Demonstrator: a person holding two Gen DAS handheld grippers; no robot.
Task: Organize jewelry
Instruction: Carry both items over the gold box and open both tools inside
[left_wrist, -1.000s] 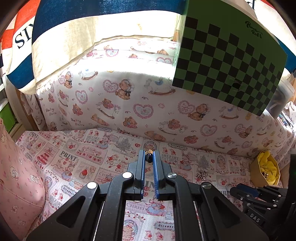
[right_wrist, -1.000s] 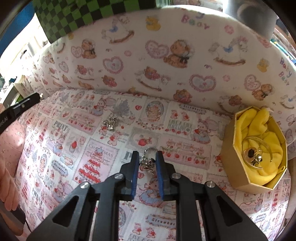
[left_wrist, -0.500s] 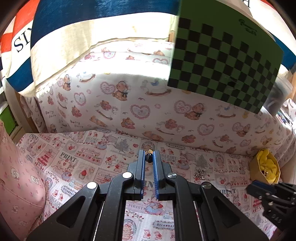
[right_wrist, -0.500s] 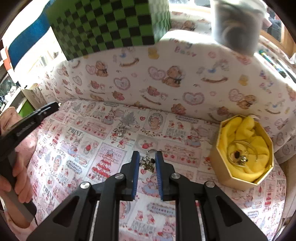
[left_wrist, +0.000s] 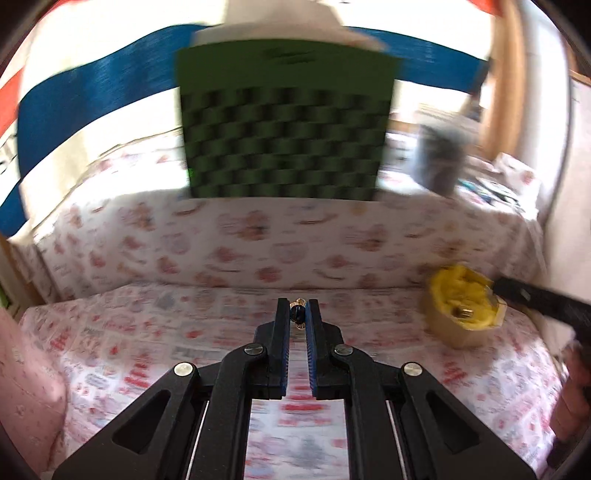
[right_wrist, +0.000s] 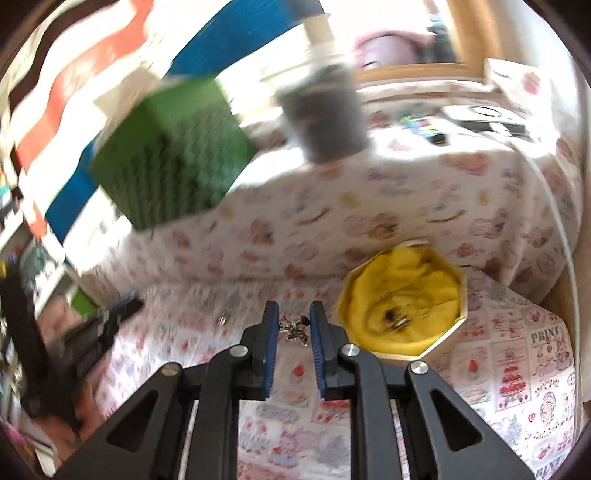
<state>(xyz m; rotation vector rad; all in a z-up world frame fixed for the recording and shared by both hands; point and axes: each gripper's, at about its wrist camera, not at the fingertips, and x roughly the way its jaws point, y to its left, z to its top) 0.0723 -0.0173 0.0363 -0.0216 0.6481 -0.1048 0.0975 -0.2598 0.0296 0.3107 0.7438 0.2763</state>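
Both grippers have swung rightward toward the yellow-lined box (right_wrist: 404, 295). We clamp the left gripper (left_wrist: 297, 314) on a small gold earring (left_wrist: 297, 309), the right gripper (right_wrist: 293, 326) on a silver chain piece (right_wrist: 294, 328), each between the jaws' tips.

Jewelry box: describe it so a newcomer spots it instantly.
On the printed bedsheet, look right, near the teddy-bear fabric wall. The jewelry box is an octagonal tan cardboard box, the only thing lined with bright yellow cloth.

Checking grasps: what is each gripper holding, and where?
Left gripper: small blue-and-gold trinket at the tips. Right gripper: silver charm cluster, likewise near the tips.
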